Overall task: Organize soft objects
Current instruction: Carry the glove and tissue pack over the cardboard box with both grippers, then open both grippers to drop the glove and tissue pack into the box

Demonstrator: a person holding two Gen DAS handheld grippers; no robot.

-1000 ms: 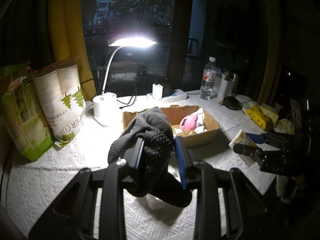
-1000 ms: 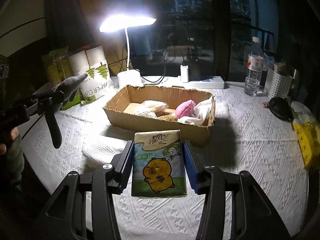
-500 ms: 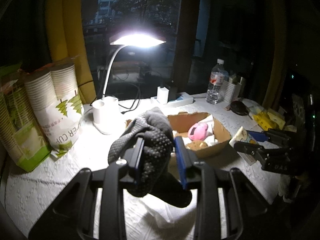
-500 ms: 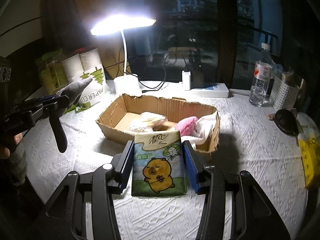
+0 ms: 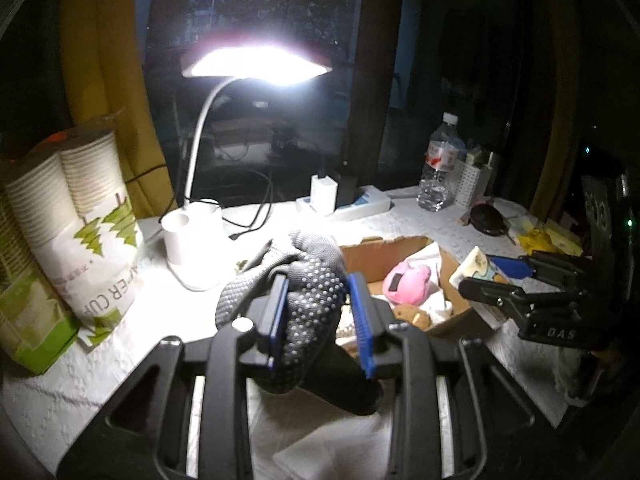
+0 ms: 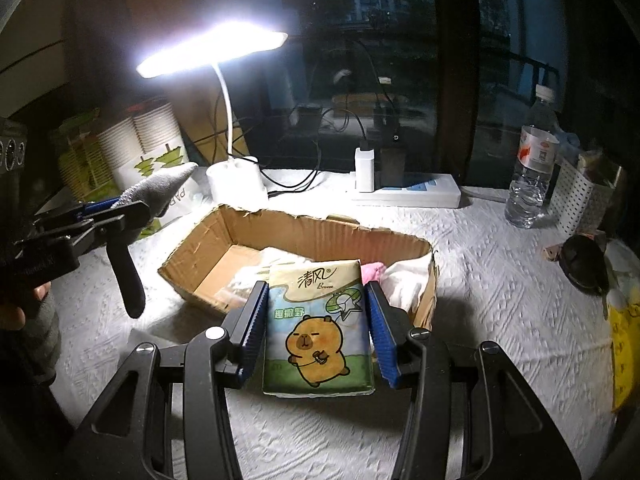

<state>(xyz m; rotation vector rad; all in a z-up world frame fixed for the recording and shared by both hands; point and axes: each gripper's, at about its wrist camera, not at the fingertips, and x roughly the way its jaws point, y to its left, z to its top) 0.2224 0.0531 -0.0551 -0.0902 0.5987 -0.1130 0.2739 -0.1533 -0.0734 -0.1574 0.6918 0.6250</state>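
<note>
The left gripper (image 5: 318, 312) is squeezed tight on a gray dotted glove (image 5: 308, 300) and holds it up in the air, over the near-left corner of the cardboard box (image 6: 320, 232). The right gripper (image 6: 316, 332) is closed on a tissue pack (image 6: 318, 328) with a cartoon animal on it. That pack hangs over the near edge of the box.

The box sits in the middle of the table (image 6: 500, 280), on a white cloth. Inside it are a pink soft toy (image 5: 408, 282) and some white cloths (image 6: 404, 280).

Past the box, by the far edge of the table, stand a lamp (image 6: 236, 184), a power strip (image 6: 408, 194) and a water bottle (image 6: 534, 172). A bag of paper cups (image 5: 80, 232) stands at the left edge.

What could go wrong? The glove is floppy and part of it hangs down, so it could catch on the box wall and drop outside. The 2 grippers are close together over 1 small box, so they might bump.

There is open room in the left half of the box, where bare bottom shows. The right half is already full.
</note>
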